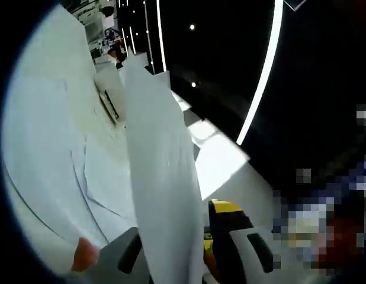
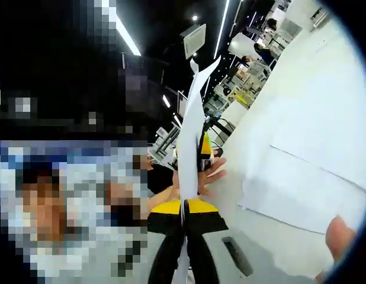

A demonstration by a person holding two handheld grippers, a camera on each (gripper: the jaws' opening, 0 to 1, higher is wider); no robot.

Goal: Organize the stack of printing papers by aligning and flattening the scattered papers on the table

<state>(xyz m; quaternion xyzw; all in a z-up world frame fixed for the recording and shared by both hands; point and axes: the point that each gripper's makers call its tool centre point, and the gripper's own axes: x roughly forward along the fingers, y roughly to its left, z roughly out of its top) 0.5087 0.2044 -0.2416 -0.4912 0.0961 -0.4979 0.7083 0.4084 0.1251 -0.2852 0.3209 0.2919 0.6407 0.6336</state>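
Both grippers pinch one paper stack point(image 2: 192, 127) edge-on: right gripper point(image 2: 186, 228) clamps it bottom centre, long axis running up-frame, left gripper point(image 1: 171, 260) clamps bottom centre w/ loose sheets point(image 1: 106, 189) lying left on counter point(image 1: 230, 160).

A paper stack point(image 2: 192, 127) is held edge-on between both grippers, with loose sheets point(image 1: 64, 154) spread on the table point(image 2: 260, 236) beside it

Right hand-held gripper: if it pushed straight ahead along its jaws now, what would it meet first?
Probably the person's hand, beyond the thin white paper sheet that the right hand-held gripper clamps edge-on. Depth is unclear; farther on lies open room.
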